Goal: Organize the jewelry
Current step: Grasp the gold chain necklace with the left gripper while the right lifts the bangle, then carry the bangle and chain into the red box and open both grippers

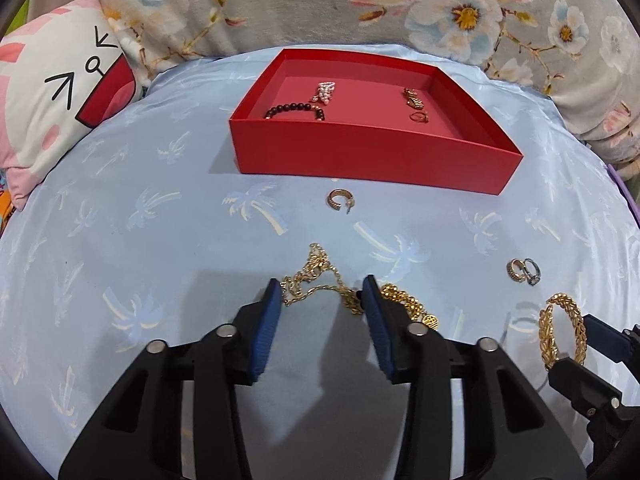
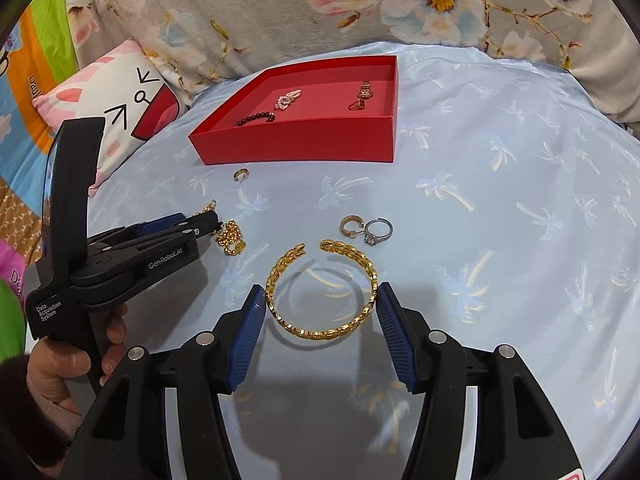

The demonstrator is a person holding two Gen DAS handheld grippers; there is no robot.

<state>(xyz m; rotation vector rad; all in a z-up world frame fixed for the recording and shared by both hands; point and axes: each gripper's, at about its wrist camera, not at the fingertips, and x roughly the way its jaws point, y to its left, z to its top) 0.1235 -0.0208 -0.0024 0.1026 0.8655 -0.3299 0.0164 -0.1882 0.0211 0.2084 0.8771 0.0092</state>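
Bright, sharp, fisheye-warped, vignetted corners.

Left gripper (image 1: pixel 322 294) sits at lower centre of its view, jaws spread wide, its handle gripped by the left hand (image 2: pixel 76 364); right gripper (image 2: pixel 320 300), lower centre, likewise stands spread wide.

Pale blue palm-print sheet (image 1: pixel 160 240), floral grey bedding (image 1: pixel 320 4), cartoon pillow (image 1: pixel 60 92) beyond.
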